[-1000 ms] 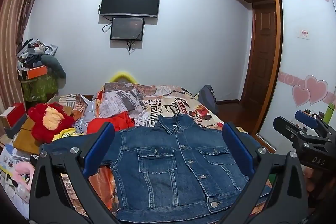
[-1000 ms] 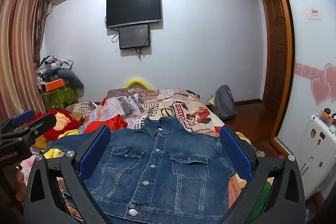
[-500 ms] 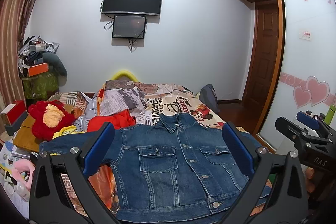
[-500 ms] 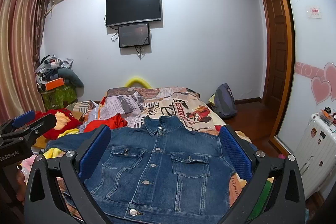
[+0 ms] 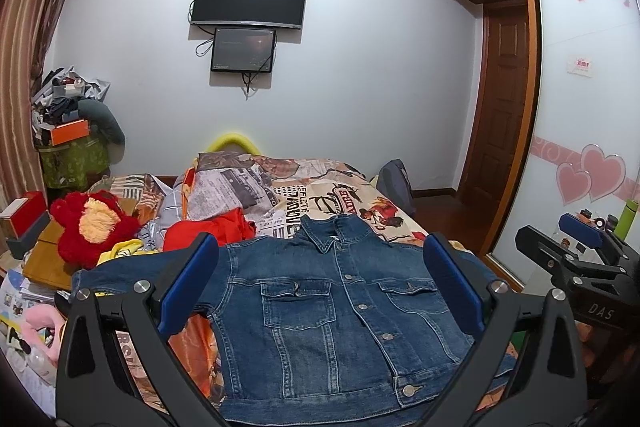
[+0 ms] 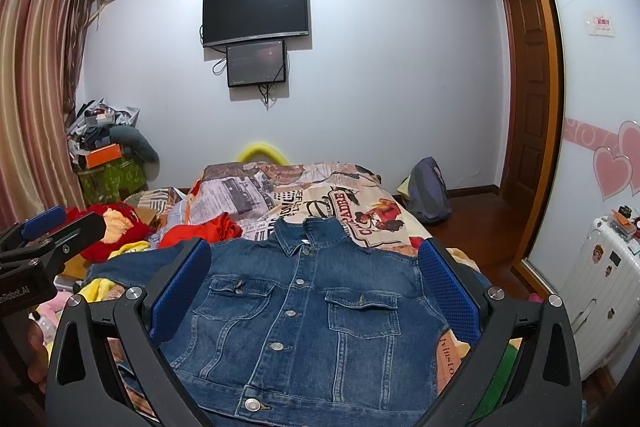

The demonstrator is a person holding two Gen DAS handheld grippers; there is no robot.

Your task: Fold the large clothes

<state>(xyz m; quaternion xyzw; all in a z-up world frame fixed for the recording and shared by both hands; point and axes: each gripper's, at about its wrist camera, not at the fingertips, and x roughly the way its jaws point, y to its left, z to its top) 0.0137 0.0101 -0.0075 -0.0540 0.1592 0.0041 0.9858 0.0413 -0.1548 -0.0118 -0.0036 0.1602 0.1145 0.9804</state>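
Jacket [image 5: 332,311] — blue denim, buttoned, front up — lies spread flat on the bed [image 5: 320,187], collar toward the far wall and one sleeve stretched out to the left. At far left a red plush toy [image 5: 92,223] sits beside the bed, with red cloth [image 5: 212,231] bunched just left of the collar. The left gripper [image 5: 320,287] hovers above the jacket, blue pads spread wide and holding nothing. The right gripper [image 6: 314,285] hangs above it too — jaws likewise wide apart, empty. A backpack [image 6: 428,191] stands on the floor at right, near the wooden door [image 6: 528,87].
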